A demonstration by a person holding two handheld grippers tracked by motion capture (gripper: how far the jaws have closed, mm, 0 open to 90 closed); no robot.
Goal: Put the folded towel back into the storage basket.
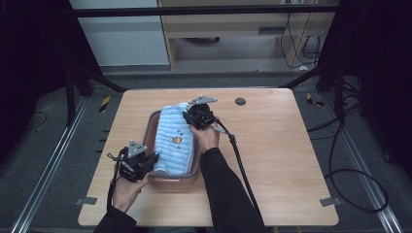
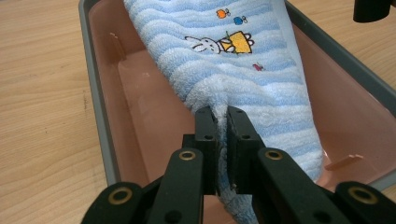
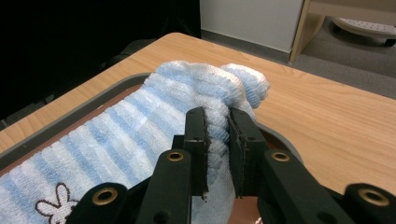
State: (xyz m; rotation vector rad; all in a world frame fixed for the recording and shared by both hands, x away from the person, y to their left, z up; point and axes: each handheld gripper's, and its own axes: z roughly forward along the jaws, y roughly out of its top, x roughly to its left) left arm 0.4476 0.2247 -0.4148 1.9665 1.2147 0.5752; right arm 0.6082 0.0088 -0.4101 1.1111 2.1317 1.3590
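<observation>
Two grippers, one towel: the blue-and-white striped towel (image 1: 174,141) lies lengthwise in the pink tray (image 1: 150,127) near the middle of the wooden table (image 1: 282,155), bunny print facing up. Left gripper (image 2: 221,112) — jaws pinched together on the towel's near end, fabric bunched between them. Right gripper (image 3: 216,116) clamped on the far end, a thick fold squeezed in the jaws; that end seems lifted slightly above the tray rim.

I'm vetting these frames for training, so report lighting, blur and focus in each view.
High view: table evenly lit, surroundings dark, slightly soft. Left gripper view: towel and tray sharp, no glare. Right gripper view: towel pile crisp by the right gripper, background black at left, far floor soft.
</observation>
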